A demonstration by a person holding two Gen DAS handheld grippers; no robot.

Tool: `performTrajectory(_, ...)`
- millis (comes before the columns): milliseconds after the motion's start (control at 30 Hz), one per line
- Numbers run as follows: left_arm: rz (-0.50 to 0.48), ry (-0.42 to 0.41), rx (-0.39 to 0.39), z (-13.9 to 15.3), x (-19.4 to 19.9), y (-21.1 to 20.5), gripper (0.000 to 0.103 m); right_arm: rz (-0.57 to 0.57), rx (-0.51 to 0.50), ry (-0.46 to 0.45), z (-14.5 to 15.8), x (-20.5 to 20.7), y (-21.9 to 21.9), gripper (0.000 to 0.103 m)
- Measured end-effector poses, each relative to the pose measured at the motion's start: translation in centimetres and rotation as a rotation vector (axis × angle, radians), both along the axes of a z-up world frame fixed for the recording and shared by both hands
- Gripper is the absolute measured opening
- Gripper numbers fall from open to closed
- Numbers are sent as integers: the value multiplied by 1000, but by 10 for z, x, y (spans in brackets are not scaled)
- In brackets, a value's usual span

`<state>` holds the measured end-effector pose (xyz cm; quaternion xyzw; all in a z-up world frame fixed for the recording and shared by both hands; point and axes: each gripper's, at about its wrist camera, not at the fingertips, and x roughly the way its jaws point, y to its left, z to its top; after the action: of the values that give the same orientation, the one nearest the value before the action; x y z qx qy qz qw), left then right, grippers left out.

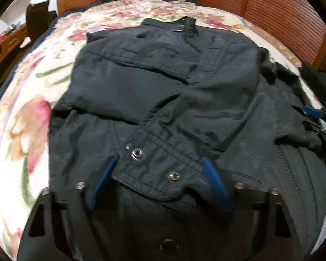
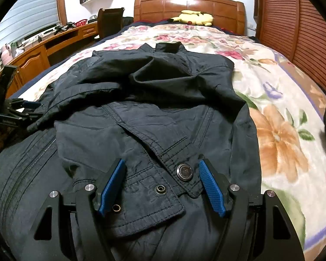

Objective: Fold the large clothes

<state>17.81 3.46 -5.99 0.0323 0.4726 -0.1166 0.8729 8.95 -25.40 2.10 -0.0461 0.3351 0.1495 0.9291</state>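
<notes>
Both grippers stand with jaws apart over the dark jacket (image 2: 154, 113): left gripper (image 1: 160, 163) straddles a snap-studded cuff, right gripper (image 2: 162, 165) another, and whether the pads press is unclear. Its near hem is cut off. It lies across the floral bedspread (image 2: 278, 134). Beyond, a yellow plush toy (image 2: 193, 17) rests against the headboard (image 2: 189, 4).

A bed (image 2: 282, 100) with a flowered cover and wooden headboard (image 2: 189, 5) stands between a long wooden counter (image 2: 54, 43) and slatted wooden doors (image 2: 293, 21); white walls.
</notes>
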Motion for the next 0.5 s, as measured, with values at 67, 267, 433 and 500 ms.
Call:
performTrajectory(67,-11,-4,9,1,-3,-2,65,0,2,-3,1,-4,-4,72)
performTrajectory(267,-31,-78,57,23,-17,-1,17,-1,-1,-9,4,-10,-5,72)
performTrajectory(433,-37,-197,74,56,-34,1,13,0,-2,-11,4,-10,-5,72)
performTrajectory(500,-2,-255,65,77,-40,12,13,0,-3,-11,4,-10,-5,72)
